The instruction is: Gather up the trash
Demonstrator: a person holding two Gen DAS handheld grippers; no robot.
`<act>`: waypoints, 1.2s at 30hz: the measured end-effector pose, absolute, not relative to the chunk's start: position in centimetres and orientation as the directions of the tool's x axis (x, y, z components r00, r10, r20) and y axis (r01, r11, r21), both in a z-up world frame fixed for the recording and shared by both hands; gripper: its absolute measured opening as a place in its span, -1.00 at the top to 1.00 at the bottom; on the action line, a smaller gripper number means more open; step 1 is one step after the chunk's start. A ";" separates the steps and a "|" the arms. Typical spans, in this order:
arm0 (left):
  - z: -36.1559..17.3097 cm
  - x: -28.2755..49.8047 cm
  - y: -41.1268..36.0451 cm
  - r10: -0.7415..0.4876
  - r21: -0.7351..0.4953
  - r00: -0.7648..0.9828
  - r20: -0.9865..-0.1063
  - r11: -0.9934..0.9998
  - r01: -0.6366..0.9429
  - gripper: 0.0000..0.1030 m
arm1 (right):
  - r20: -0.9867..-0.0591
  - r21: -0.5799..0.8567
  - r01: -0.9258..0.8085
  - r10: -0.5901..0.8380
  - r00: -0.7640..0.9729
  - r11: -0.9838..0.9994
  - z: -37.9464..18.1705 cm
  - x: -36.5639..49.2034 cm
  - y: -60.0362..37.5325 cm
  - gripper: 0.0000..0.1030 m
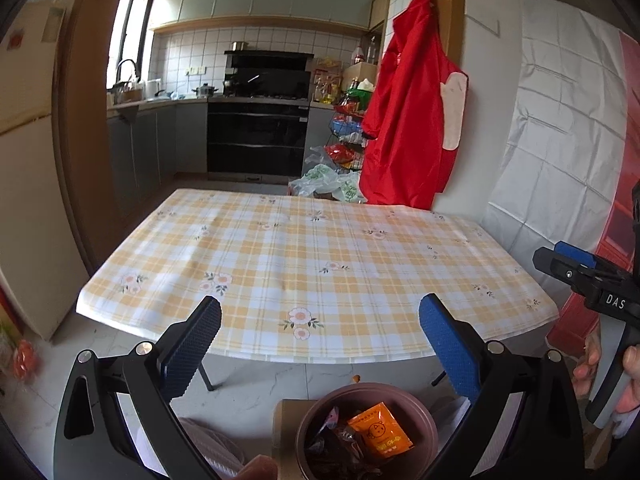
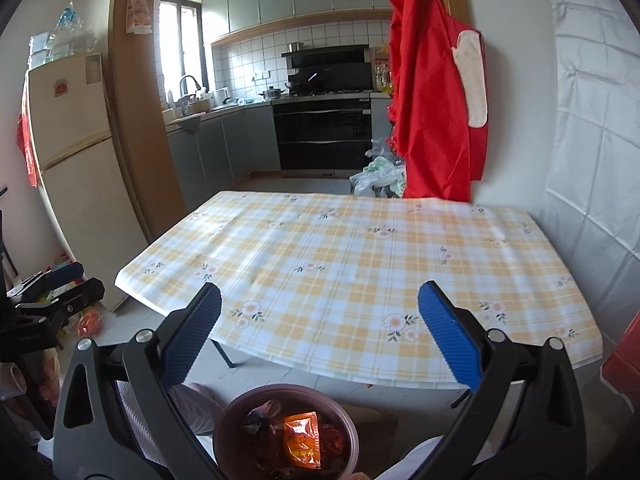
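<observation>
The left gripper [image 1: 320,334] and the right gripper [image 2: 319,320] both hang with their fingers spread wide and empty, above the pink bin [image 1: 426,446]. An orange packet [image 1: 380,432] lies inside the bin on dark wrappers, and the bin stands on the floor just in front of the checked table [image 1: 320,240].

The trash bin [image 1: 424,420] is cut off below (its wrappers [image 1: 340,452] indistinct)

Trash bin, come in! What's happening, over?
Left claw open, empty. Right claw open, empty. Trash bin below holds orange packet. Table shows no trash.
</observation>
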State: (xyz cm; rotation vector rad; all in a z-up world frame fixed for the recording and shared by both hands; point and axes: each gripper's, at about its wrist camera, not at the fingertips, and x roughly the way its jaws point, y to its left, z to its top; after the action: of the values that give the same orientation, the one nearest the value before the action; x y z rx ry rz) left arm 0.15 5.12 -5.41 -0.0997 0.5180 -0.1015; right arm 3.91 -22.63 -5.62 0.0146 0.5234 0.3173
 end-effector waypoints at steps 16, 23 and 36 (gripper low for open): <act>0.8 -0.3 2.8 -0.119 -0.045 0.920 -0.374 0.993 0.111 -0.88 | -0.413 0.020 -0.221 0.209 0.886 0.975 -0.2 1.8 -24.0 -0.89; 1.3 -0.5 2.3 -0.118 -0.026 0.924 -0.363 0.993 0.116 -0.89 | -0.407 0.006 -0.203 0.188 0.894 0.979 0.1 1.6 -24.4 -0.89; 1.3 -0.6 2.5 -0.110 -0.012 0.923 -0.368 0.993 0.114 -0.89 | -0.412 -0.006 -0.182 0.163 0.897 0.983 0.1 1.5 -24.4 -0.89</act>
State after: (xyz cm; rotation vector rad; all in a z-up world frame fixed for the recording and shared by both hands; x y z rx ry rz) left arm -0.60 2.54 1.27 0.0096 0.3767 -0.1149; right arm 1.46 -24.44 0.14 -0.0442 0.4226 0.1787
